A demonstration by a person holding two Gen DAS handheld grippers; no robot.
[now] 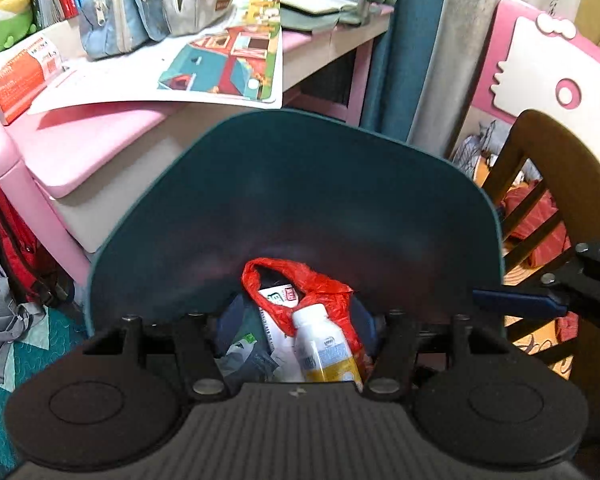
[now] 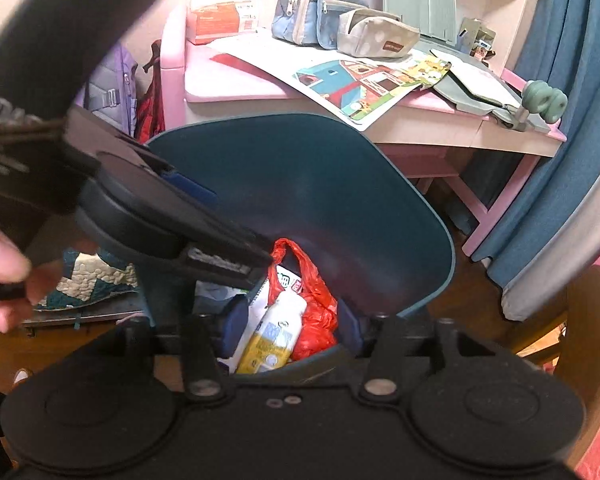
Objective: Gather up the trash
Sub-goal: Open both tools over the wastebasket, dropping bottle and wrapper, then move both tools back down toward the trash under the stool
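Observation:
A teal bin stands with its lid (image 1: 300,200) (image 2: 320,180) tipped up behind the opening. Inside lie a red plastic bag (image 1: 324,288) (image 2: 320,304), a white and yellow bottle (image 1: 326,348) (image 2: 274,334) and some printed paper (image 1: 278,296). My left gripper (image 1: 300,332) hangs over the opening with its blue fingers apart; the bottle lies below, untouched. My right gripper (image 2: 292,328) is also open above the bottle and bag. One right finger (image 1: 520,302) shows by the lid's right edge. The left gripper's body (image 2: 148,208) crosses the upper left, held by a hand (image 2: 4,260).
A pink desk (image 1: 80,148) (image 2: 420,108) behind the bin carries pencil cases (image 1: 128,12), a picture sheet (image 1: 220,68) and an orange box (image 1: 16,80). A wooden chair (image 1: 560,184) stands to the right, a blue curtain (image 2: 548,120) beyond it, backpacks (image 1: 8,240) on the left.

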